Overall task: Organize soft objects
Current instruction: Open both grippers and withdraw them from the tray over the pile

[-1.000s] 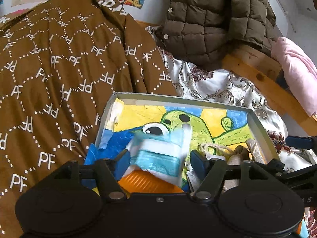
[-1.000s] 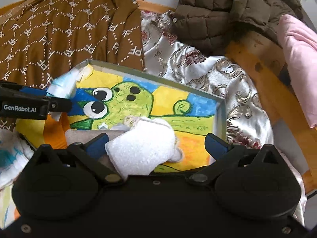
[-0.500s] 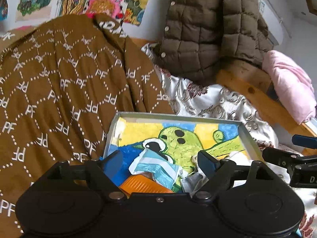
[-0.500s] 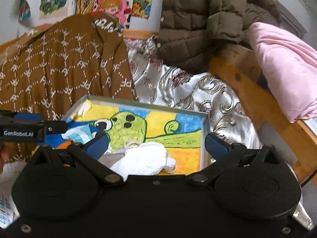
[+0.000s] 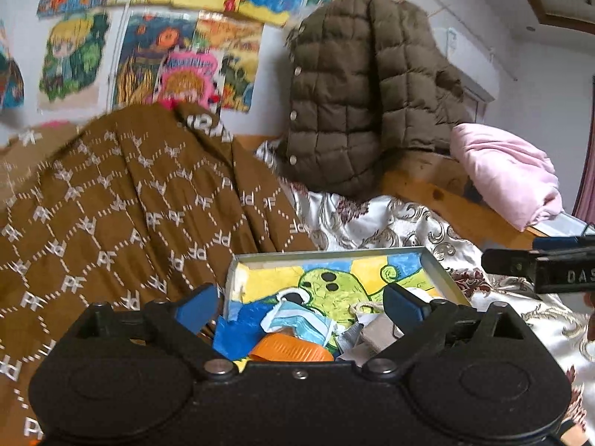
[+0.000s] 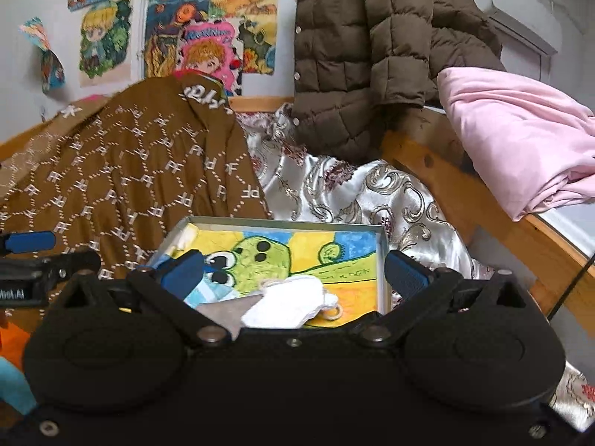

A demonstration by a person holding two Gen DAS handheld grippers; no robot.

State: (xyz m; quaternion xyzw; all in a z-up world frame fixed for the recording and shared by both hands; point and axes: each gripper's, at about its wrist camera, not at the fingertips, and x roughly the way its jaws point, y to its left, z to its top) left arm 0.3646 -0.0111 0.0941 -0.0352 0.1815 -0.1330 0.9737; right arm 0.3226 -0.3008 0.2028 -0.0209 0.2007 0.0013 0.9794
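**Q:** Both grippers now sit higher and farther from the tray than a second ago; what did they leave behind?

**A:** Left gripper (image 5: 299, 303): a second ago the blue-and-white packet (image 5: 297, 321) lay between its jaws; now the jaws are opening wide with nothing between them, and the packet lies in the tray (image 5: 440, 273) on top of the blue plastic bag (image 5: 238, 330) and beside the orange ribbed piece (image 5: 292, 349). Right gripper (image 6: 293, 271): jaws spread, nothing pinched. The white knitted cloth (image 6: 288, 303), close under them earlier, rests on the tray's painted floor by a grey card (image 6: 227, 312).

**Q:** Where does the tray stand?

**A:** On the bed, upon the silver patterned bedspread (image 6: 357, 193), just beside the brown monogrammed quilt (image 5: 122, 208). A quilted brown jacket (image 6: 372, 48) hangs over the wooden bed frame (image 6: 465, 186); a folded pink blanket (image 6: 520, 137) lies on the rail to the right.

**Q:** How should these soft things handle?

**A:** Judged from appearance, all are light and limp. The knitted cloth should compress and sag, so a pinch across its bunched middle looks safer than one at an edge, where it would unfold. The packet's film wrapper is probably slick; take it across its flat width. The bag will crumple and may drag neighbours along.
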